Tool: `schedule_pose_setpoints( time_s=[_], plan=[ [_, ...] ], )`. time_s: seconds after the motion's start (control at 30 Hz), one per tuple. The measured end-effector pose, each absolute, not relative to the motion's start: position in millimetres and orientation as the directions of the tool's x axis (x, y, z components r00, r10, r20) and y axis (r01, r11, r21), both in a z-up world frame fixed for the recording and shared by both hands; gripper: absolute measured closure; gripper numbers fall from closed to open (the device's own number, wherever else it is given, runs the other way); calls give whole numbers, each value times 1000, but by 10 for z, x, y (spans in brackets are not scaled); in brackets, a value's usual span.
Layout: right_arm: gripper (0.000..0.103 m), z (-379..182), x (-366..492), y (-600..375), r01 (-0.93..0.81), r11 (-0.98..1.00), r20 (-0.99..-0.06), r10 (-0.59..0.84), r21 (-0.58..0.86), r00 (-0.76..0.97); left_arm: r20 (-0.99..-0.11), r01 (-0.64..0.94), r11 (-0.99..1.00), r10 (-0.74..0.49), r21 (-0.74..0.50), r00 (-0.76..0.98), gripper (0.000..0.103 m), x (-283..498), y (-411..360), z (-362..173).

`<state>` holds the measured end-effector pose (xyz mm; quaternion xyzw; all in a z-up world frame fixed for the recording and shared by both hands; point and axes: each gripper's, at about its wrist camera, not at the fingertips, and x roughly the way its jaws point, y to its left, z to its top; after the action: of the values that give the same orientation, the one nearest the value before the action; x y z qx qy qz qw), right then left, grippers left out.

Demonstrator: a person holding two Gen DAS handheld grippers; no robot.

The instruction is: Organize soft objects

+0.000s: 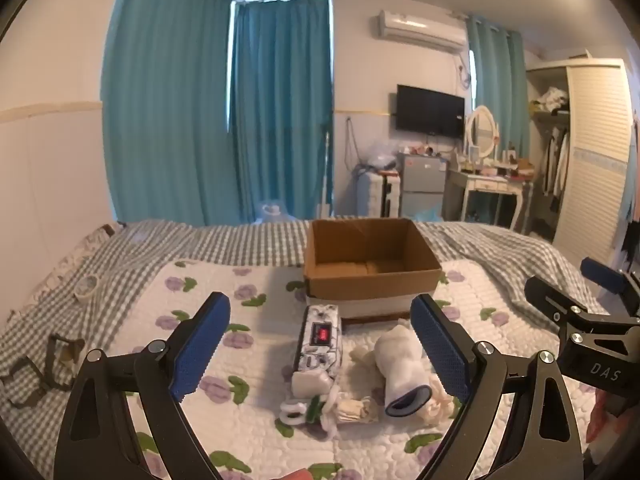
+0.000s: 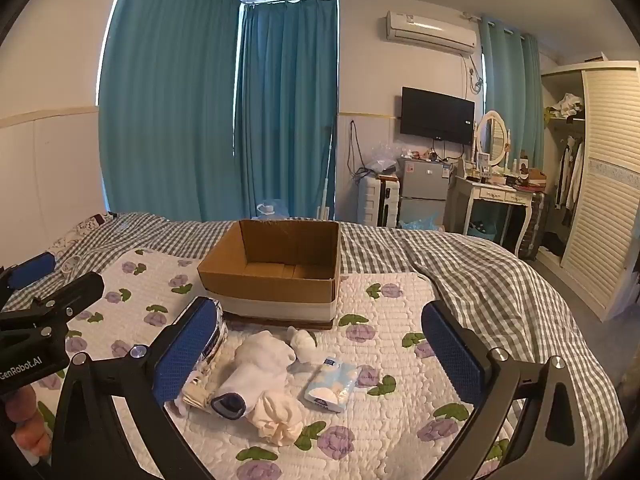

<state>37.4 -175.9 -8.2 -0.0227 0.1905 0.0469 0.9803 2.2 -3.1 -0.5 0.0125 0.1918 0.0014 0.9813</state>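
An open cardboard box (image 1: 372,268) (image 2: 276,268) stands on the flowered quilt, and it looks empty. In front of it lie a patterned tissue pack (image 1: 318,344), a rolled white sock with a dark cuff (image 1: 404,368) (image 2: 256,372), a cream cloth bundle (image 2: 280,416), a small white cloth (image 2: 304,342) and a light blue tissue packet (image 2: 332,384). My left gripper (image 1: 320,348) hovers open above the patterned pack and the sock. To its right, my right gripper (image 2: 320,360) is open over the sock and the blue packet. Neither holds anything.
A flowered quilt (image 2: 392,320) covers a grey checked bedspread (image 2: 500,292). A tape roll (image 1: 86,286) and a dark strap (image 1: 36,376) lie at the left of the bed. Beyond the bed are teal curtains, a small fridge, a dressing table and a wardrobe (image 2: 608,184).
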Motion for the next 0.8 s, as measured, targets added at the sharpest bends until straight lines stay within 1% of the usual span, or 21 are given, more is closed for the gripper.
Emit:
schedule_pose_setpoints(
  time_s=[0.03, 0.07, 0.13, 0.3, 0.8],
  plan=[
    [0, -81, 372, -1759, -100, 995, -376, 83, -27, 923, -378, 1, 1000, 9, 28, 926, 10, 32, -50, -6],
    [0, -81, 375, -1761, -101, 995, -382, 85, -22, 920, -360, -1, 1000, 0, -1, 933, 10, -6, -11, -28],
    [0, -81, 374, -1761, -102, 995, -381, 86, -22, 921, -372, -1, 1000, 5, 11, 928, 10, -12, -66, -17],
    [0, -80, 370, -1762, -102, 995, -378, 86, -22, 922, -376, 3, 1000, -6, -9, 926, 10, -13, -2, -42],
    [0, -70, 366, -1786, -94, 995, -375, 79, -22, 924, -380, 3, 1000, -8, -12, 925, 10, -12, -5, -63]
  ],
)
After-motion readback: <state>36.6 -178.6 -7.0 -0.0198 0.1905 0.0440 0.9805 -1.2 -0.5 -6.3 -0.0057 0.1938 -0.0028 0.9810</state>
